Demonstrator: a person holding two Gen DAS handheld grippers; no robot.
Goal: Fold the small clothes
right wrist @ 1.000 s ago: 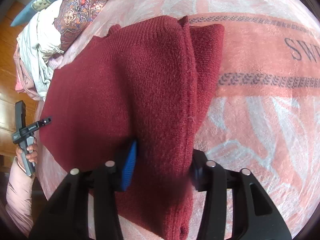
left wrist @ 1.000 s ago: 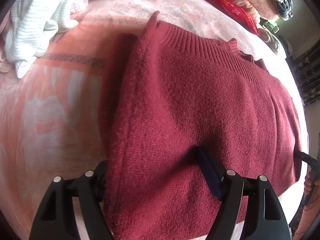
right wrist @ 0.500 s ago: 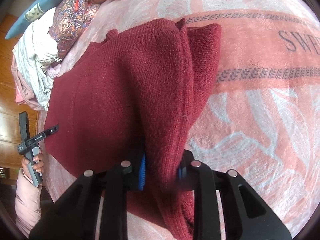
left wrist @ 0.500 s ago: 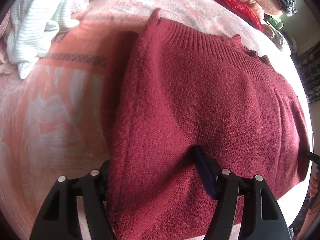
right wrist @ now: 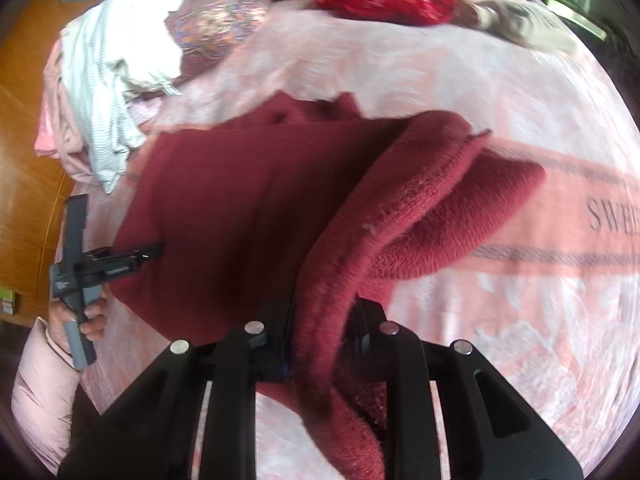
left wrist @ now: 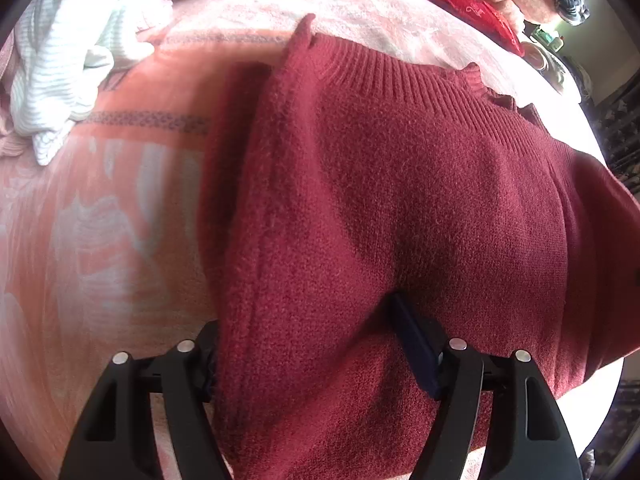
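Sweater [left wrist: 400,200], dark red knit, ribbed hem, one edge bunched.

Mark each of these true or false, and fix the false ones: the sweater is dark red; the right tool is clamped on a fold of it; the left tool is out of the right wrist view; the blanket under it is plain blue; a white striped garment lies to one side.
1. The sweater is dark red. True.
2. The right tool is clamped on a fold of it. True: a raised fold sits pinched between its fingers.
3. The left tool is out of the right wrist view. False: it shows at the sweater's left edge, held by a hand.
4. The blanket is plain blue. False: it is pink with a pale pattern.
5. A white striped garment lies to one side. True.
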